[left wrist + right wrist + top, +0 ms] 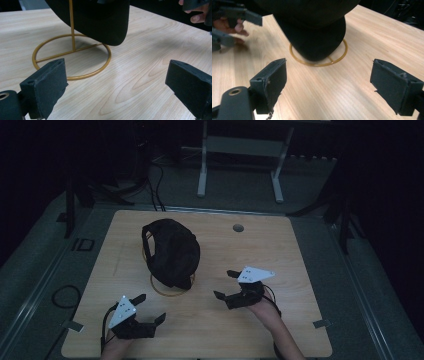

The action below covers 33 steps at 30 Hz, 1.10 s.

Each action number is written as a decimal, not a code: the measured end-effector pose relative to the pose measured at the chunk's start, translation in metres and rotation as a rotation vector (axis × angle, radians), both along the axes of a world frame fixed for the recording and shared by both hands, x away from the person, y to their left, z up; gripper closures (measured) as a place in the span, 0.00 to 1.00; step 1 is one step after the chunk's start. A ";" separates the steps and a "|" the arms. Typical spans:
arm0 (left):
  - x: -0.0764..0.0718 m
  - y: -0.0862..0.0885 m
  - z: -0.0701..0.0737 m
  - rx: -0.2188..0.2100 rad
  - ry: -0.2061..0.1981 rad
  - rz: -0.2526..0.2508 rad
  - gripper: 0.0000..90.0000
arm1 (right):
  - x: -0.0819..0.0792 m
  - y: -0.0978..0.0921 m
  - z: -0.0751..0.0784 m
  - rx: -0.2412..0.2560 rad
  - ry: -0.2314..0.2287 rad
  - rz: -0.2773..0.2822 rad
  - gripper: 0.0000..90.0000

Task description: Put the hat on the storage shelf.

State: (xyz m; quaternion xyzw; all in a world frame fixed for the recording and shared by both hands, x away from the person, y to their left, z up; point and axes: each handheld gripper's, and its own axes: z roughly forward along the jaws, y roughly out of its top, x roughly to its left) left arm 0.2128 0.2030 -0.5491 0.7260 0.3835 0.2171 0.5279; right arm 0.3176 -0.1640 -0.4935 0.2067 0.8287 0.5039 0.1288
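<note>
High view: black cap [171, 251] on gold wire stand [172, 290], left of the table's [280, 250] centre. Left gripper [148, 307] near the front-left corner, right gripper [224, 285] right of the stand (both apart from it).
Left gripper view: jaws wide, empty.
Right gripper view: jaws wide, empty.

lab | dim room | bare wooden table [210, 330] | floor cables [157, 187]
</note>
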 end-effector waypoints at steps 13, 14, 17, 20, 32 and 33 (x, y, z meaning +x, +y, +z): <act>0.001 0.000 -0.001 -0.003 0.009 -0.001 0.05 | -0.010 -0.025 -0.029 -0.017 0.058 -0.015 0.15; 0.001 0.000 -0.001 -0.003 0.008 -0.001 0.05 | -0.011 -0.026 -0.031 -0.021 0.059 -0.019 0.15; 0.001 0.000 -0.001 -0.003 0.007 -0.001 0.05 | -0.014 -0.032 -0.035 -0.023 0.066 -0.024 0.15; 0.001 0.000 -0.002 -0.003 0.008 -0.001 0.05 | -0.017 -0.037 -0.039 -0.032 0.074 -0.029 0.15; 0.001 0.000 -0.002 -0.002 0.012 -0.002 0.05 | -0.025 -0.063 -0.048 -0.042 0.093 -0.073 0.15; 0.001 0.000 -0.002 0.001 0.012 -0.003 0.05 | -0.026 -0.065 -0.049 -0.040 0.093 -0.079 0.15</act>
